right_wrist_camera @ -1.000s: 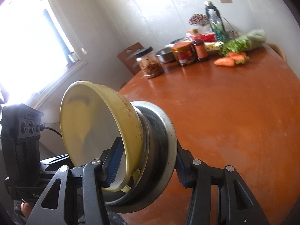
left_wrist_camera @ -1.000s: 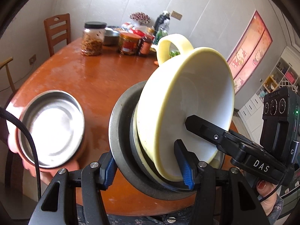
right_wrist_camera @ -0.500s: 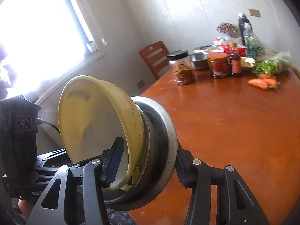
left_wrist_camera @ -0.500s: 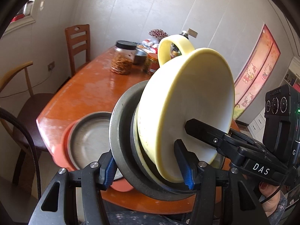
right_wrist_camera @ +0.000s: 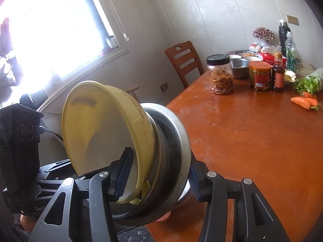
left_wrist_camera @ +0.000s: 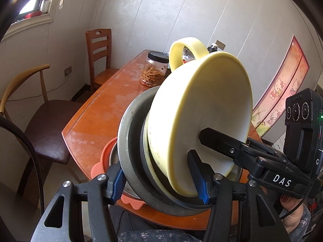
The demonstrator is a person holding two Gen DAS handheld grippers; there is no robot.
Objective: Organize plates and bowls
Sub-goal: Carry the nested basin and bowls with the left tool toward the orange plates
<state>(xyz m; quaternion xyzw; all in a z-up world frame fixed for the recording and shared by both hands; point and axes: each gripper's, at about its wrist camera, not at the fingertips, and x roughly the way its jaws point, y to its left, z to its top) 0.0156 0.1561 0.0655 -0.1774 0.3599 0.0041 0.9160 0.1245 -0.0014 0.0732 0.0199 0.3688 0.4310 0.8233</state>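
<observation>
Both grippers are shut on one tilted stack: a yellow handled bowl (left_wrist_camera: 203,109) nested in a grey metal plate (left_wrist_camera: 131,141). My left gripper (left_wrist_camera: 161,181) clamps the stack's lower rim. My right gripper (right_wrist_camera: 155,179) clamps the same stack, the yellow bowl (right_wrist_camera: 101,125) and the grey plate (right_wrist_camera: 177,141), from the other side. The stack is held on edge above the table's near corner. Below it, an orange dish with a metal plate inside (left_wrist_camera: 105,157) rests on the table, mostly hidden.
The orange-brown wooden table (right_wrist_camera: 252,137) carries a jar of snacks (right_wrist_camera: 221,74), jars, sauce bottles, a steel bowl (right_wrist_camera: 239,67), greens and carrots (right_wrist_camera: 302,100) at the far end. Wooden chairs (left_wrist_camera: 99,54) stand beside the table near the window wall.
Both grippers have lifted the stack and drawn it back toward the table's near corner. The orange dish with the metal plate has slid behind and under the stack.
</observation>
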